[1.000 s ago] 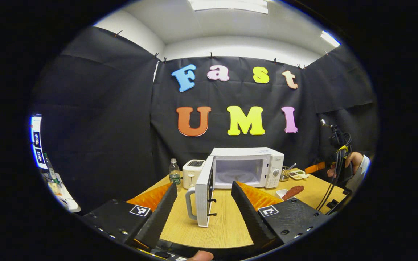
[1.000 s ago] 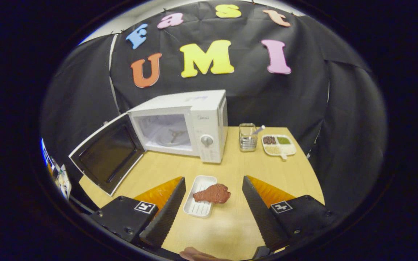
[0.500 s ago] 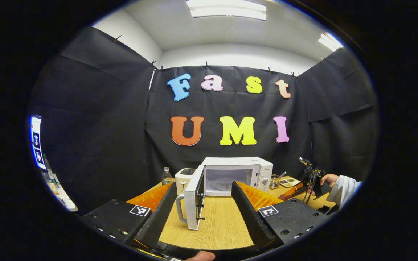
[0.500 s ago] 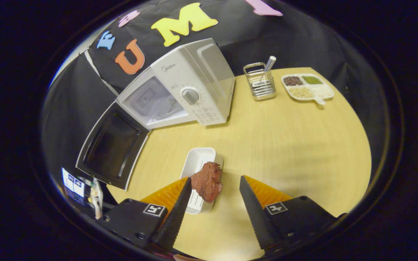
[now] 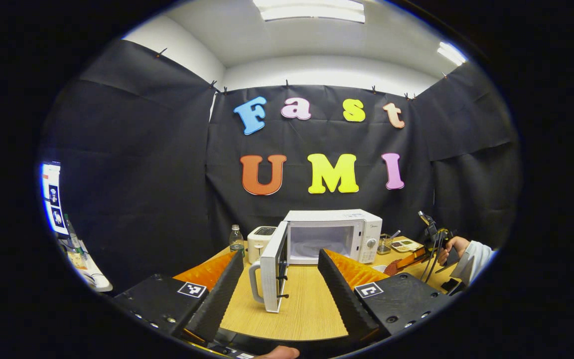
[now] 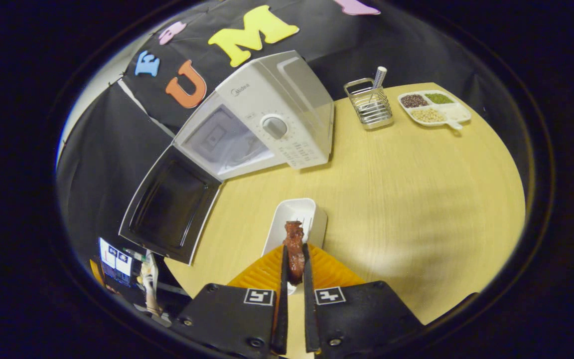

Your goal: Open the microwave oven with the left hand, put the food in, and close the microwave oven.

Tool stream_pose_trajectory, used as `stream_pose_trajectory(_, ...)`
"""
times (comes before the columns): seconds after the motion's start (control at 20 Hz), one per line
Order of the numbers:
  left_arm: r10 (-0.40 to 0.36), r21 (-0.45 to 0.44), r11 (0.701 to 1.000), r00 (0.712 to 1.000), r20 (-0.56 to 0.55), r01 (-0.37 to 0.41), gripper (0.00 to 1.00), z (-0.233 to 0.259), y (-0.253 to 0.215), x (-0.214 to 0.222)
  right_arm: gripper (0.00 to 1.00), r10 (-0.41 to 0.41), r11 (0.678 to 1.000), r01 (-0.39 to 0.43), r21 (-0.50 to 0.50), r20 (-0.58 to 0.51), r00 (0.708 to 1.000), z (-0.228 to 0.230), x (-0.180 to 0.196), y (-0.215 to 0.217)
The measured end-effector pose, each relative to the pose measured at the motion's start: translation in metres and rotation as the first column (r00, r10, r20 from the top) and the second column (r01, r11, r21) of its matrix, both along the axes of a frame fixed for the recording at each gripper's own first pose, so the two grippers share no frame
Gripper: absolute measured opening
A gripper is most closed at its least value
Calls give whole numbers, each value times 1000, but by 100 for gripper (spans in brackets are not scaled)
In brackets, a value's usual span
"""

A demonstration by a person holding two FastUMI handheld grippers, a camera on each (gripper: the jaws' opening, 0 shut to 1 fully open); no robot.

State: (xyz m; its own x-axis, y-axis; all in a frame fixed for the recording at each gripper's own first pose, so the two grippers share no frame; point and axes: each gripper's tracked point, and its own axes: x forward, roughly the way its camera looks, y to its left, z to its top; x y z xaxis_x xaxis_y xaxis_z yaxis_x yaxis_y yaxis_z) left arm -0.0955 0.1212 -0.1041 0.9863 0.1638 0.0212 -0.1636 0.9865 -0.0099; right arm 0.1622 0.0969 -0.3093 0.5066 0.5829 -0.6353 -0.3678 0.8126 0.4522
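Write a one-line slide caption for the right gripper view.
Right gripper shut on the meat piece over its white tray, open microwave beyond.

Microwave at the back of the table, door swung open toward the front.

The microwave [image 6: 267, 124] stood on the table [image 6: 416, 199], its door [image 6: 172, 209] hanging open to its left. A toaster [image 5: 261, 242] and a bottle [image 5: 237, 239] sat left of it. To its right stood a wire holder [image 6: 369, 104], then a divided dish [image 6: 434, 107]. Before the microwave lay a small tray [image 6: 297, 222], with the food [image 6: 294, 249] over its near end, between the right gripper [image 6: 293, 271] fingers.
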Motion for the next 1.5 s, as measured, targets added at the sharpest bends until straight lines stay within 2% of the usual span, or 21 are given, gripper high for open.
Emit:
stream_pose_trajectory(0.2, -42, -37, 998, 999, 29, 43, 92, 9, -5, -6, 17, 26, 994, -16, -108, 97, 995, 26, -16, 3)
stream_pose_trajectory(0.4, -57, -38, 998, 998, 40, 58, 92, 11, -6, -12, 17, 54, 977, -10, -212, 204, 978, 60, -33, 13)
stream_pose_trajectory(0.6, -59, -40, 997, 997, 58, 61, 92, 16, -2, -20, 17, 106, 966, -35, -258, 266, 958, 88, -55, 42)
stream_pose_trajectory(0.8, -66, -47, 997, 996, 61, 68, 92, 15, 1, -27, 17, 109, 947, 12, -320, 359, 927, 108, -59, 74)
stream_pose_trajectory(0.9, -65, -36, 997, 996, 68, 68, 92, 16, 2, -34, 17, 99, 946, 36, -321, 393, 914, 115, -58, 97)
stream_pose_trajectory(1.0, -68, -20, 997, 996, 64, 70, 92, 14, 3, -40, 16, 59, 951, 80, -300, 428, 902, 121, -50, 118)
stream_pose_trajectory(1.2, -73, -3, 997, 994, 80, 73, 92, 16, 5, -48, 17, -62, 945, 219, -245, 521, 851, 127, -14, 156)
stream_pose_trajectory(1.5, -97, -4, 995, 993, 73, 98, 92, 4, 8, -39, 17, -227, 926, 356, -124, 571, 789, 108, 66, 210)
